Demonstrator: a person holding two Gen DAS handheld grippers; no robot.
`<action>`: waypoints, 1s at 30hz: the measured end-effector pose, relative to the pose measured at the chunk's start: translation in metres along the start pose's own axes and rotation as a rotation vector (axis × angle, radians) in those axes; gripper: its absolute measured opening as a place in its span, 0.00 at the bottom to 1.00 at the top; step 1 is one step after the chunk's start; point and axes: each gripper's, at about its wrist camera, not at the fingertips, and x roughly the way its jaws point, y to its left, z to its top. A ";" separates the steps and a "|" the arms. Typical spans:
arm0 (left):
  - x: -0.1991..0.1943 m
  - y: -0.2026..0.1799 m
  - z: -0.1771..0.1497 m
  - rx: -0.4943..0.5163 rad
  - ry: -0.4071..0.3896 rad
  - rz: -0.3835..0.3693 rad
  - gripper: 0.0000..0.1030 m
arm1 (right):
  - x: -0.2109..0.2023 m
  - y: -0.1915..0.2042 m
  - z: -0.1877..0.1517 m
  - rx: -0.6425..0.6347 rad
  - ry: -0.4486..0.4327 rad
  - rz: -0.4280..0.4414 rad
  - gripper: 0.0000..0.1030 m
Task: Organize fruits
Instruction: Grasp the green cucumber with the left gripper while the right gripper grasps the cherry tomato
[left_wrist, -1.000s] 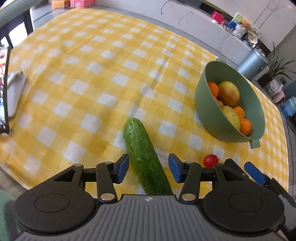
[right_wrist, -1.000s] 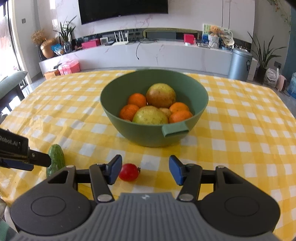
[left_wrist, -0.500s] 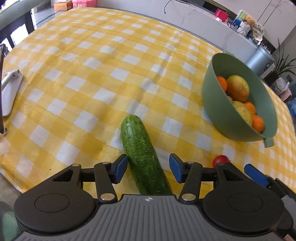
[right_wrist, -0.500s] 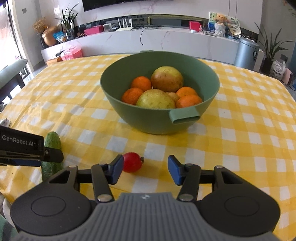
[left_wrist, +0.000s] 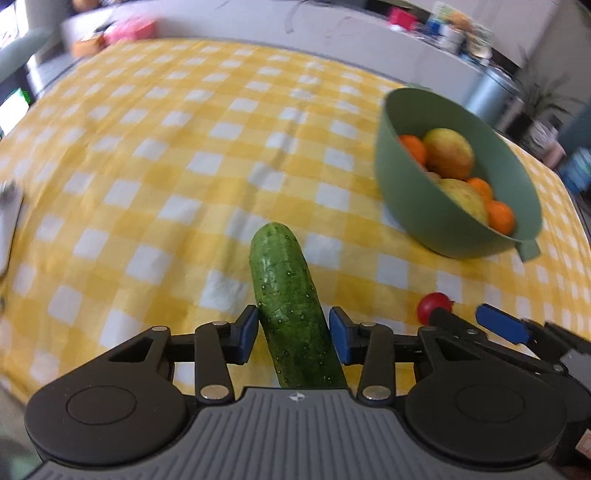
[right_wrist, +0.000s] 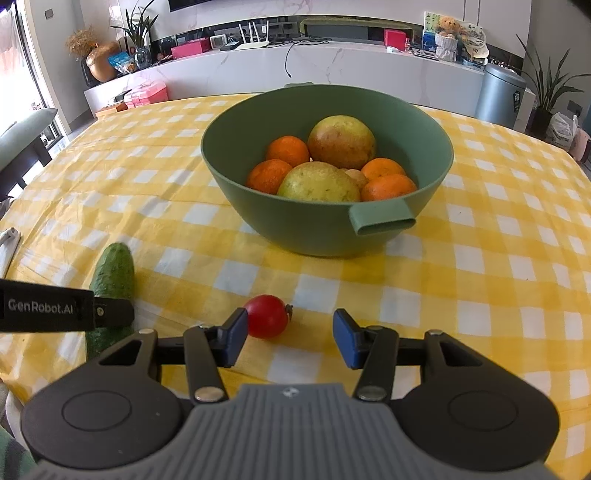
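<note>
We have our left claw (left_wrist: 291, 334) spread around the cucumber (left_wrist: 291, 306), which lies lengthwise between the two fingers on the checked surface (left_wrist: 166, 177); the left finger looks to be touching its skin while the right one stands just apart, so we judge the grip is not yet made. Straddling it near its near end suits a long thing that would roll if pushed from one side. Our right claw (right_wrist: 290, 338) is also spread, with the tomato (right_wrist: 266, 316) just ahead of its left finger, off centre, so we would need to shift left before pinching. The bowl (right_wrist: 295, 221) sits ahead of both claws, already holding oranges and larger yellow fruit; both loose pieces seem bound there.
</note>
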 end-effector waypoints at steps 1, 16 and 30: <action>-0.001 -0.004 0.003 0.030 -0.010 -0.005 0.43 | 0.000 0.000 0.000 -0.001 0.000 0.000 0.47; 0.025 -0.013 0.023 0.232 -0.004 -0.145 0.43 | -0.002 0.004 -0.001 -0.033 -0.010 0.014 0.47; 0.031 -0.006 0.012 0.256 0.020 -0.180 0.53 | 0.012 0.018 -0.001 -0.119 0.027 0.044 0.38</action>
